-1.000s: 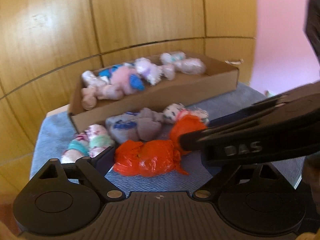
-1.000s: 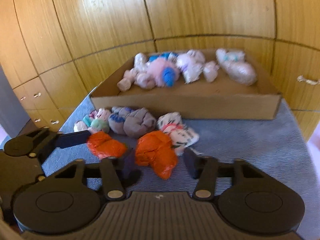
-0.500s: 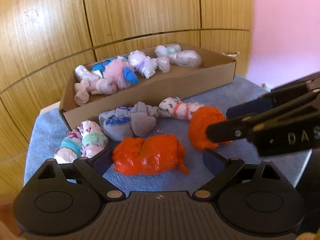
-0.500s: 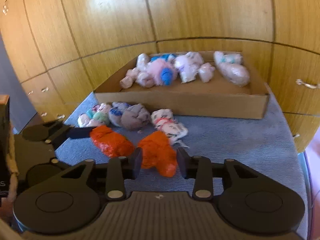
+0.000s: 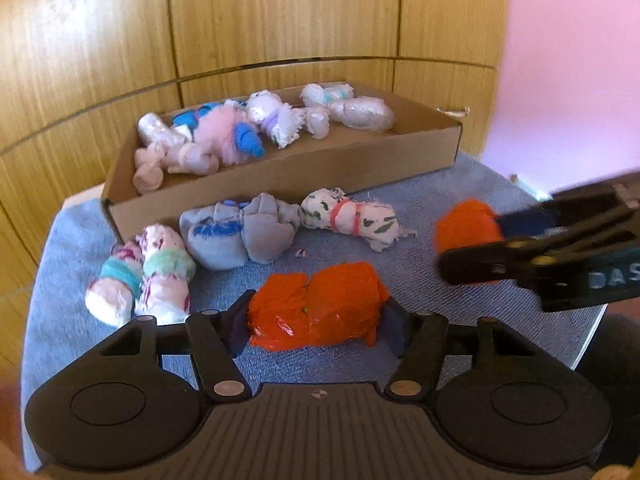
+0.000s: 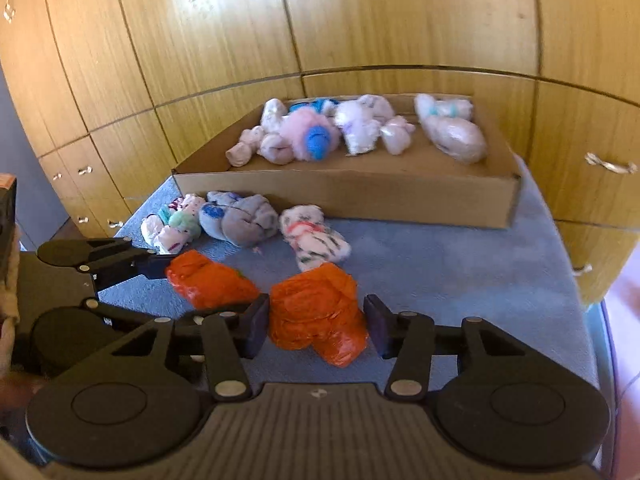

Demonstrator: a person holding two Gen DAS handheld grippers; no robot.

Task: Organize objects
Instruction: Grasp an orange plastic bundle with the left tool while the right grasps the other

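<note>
Orange plastic-wrapped bundles are the things in hand, one per claw. From the left wrist view, the left claw (image 5: pixel 316 322) has just been closing and its pads now press both ends of the long orange plastic bundle (image 5: pixel 316 314), which lies on the blue-carpeted tabletop (image 5: pixel 440 184) in front of the shallow cardboard box (image 5: pixel 288 170) already holding pastel rolled bundles; the right claw (image 5: pixel 472 246) appears at the right edge, pinching the rounder orange bundle (image 5: pixel 464 224). From the right wrist view, that rounder bundle (image 6: pixel 316 312) sits between the right claw's (image 6: pixel 316 326) pads, apparently gripped and clear of the tabletop. The step looks like pickup; next, each bundle probably needs lifting over the box's near wall and releasing in the bare space inside.
</note>
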